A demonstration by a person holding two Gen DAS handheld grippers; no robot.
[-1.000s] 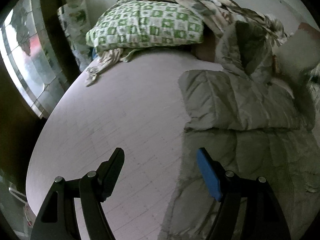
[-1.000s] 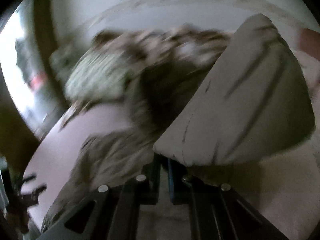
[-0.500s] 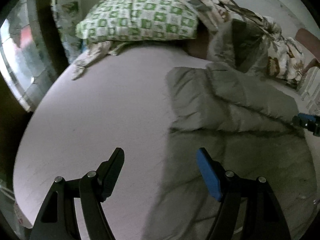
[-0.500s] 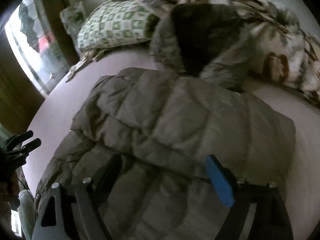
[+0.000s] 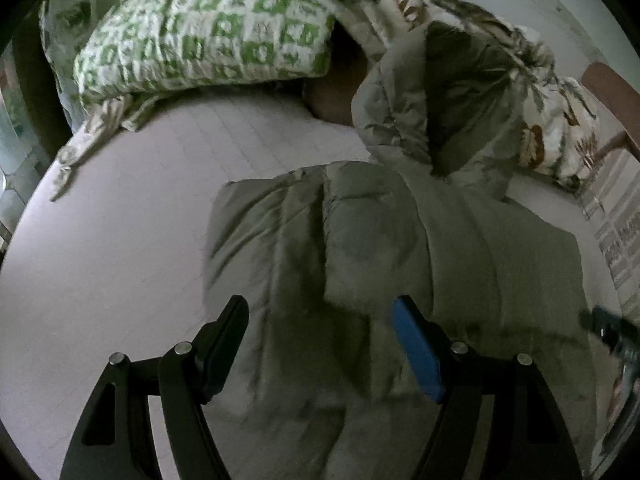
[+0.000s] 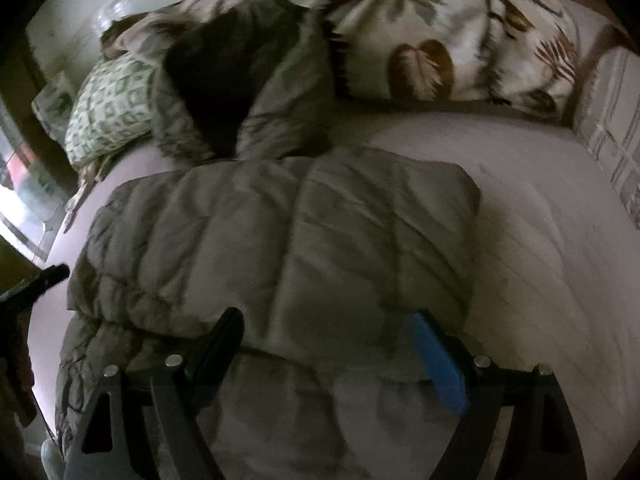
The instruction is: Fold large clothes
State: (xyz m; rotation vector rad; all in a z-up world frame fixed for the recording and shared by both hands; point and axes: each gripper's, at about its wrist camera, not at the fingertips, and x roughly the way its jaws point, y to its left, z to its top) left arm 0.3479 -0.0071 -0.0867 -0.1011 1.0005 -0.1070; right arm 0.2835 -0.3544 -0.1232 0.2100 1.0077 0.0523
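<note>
A wide bed with a pale pinkish-grey sheet (image 5: pixel 132 248) fills both wrist views. Lying across its middle is a large olive-grey quilted puffer jacket (image 6: pixel 304 248), the garment to be folded. Its 2 sleeves or side panels appear already turned in over the chest, forming a thick rectangular block, while its dark-lined hood (image 6: pixel 236 92) stands up at the far end against the bedding. The lower part of the jacket runs toward the near edge, under both tools.

Beyond the jacket, at the far side, lies a cream blanket printed with brown leaves (image 6: pixel 448 56). To the far left sits a green-and-white checked pillow (image 5: pixel 208 32).

The right gripper (image 6: pixel 328 344) hovers low over the near edge of the folded block, its 2 fingers spread wide and gripping nothing; padded cloth shows between them but is not pinched. The left gripper (image 5: pixel 320 340) hangs over the jacket's left half, fingers likewise spread apart and empty. Each tool shows faintly at the edge of the other's view.

Judging from the layout, the widthwise fold looks done and the lengthwise fold is the step in hand. The next move probably calls for both grippers to pinch the jacket's near hem, 1 at each corner, and carry it toward the hood. The puffy fill may spring back, so a firm bite through all layers seems needed.
</note>
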